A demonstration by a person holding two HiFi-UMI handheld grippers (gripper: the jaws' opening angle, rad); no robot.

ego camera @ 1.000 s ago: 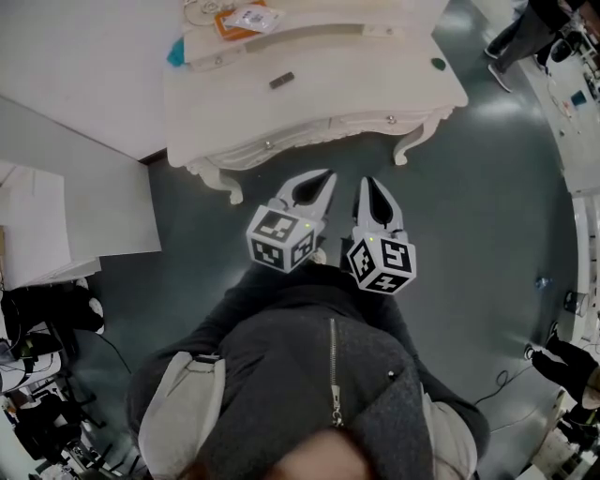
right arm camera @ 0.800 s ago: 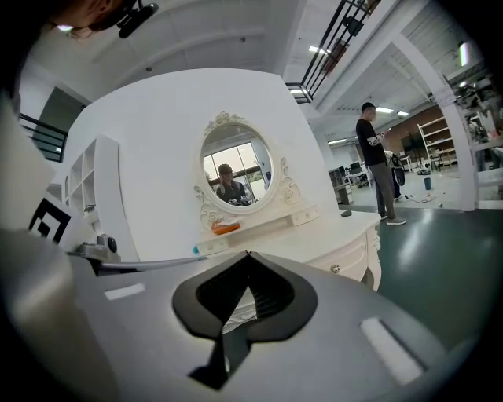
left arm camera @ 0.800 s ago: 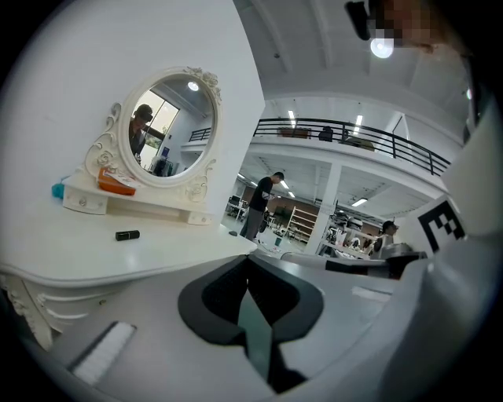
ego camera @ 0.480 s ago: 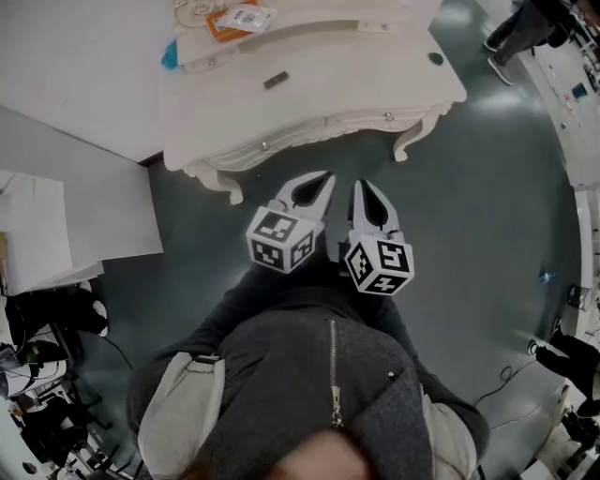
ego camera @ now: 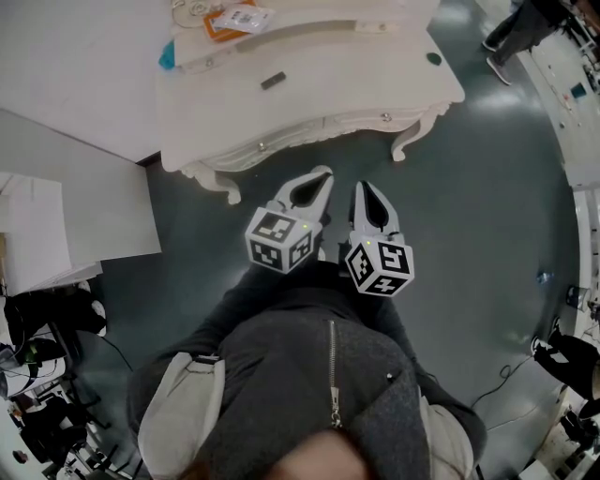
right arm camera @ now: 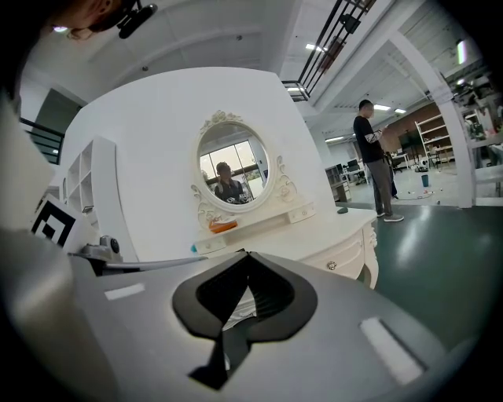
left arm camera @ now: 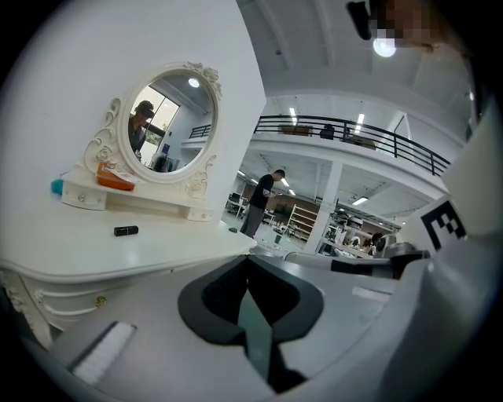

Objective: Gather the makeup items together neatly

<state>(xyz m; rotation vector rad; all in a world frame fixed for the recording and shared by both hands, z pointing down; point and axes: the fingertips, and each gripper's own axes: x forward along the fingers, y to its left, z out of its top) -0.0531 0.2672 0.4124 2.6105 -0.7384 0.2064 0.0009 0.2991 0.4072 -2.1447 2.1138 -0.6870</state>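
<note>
Left gripper view: left gripper (left arm camera: 250,261) jaws pressed together, empty.
Right gripper (right arm camera: 244,253): likewise closed, empty.
Dressing table (ego camera: 356,75): ahead, well apart from both.
Lipstick tube (ego camera: 273,81): lying mid-table; probably light, stiff, smooth, may roll; pinch across its middle.
Orange packet (ego camera: 234,19): on the mirror shelf; probably thin, floppy; take an edge.

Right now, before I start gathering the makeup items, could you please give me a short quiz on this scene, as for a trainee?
1. True or false: the black tube lies on the dressing table.
2. Where is the orange packet? A: on the floor; B: on the shelf under the mirror; C: in a drawer.
3. Fill in: the left tool and the right tool each have jaws that are ___ and empty.
Key: 1 true; 2 B; 3 shut.
</note>
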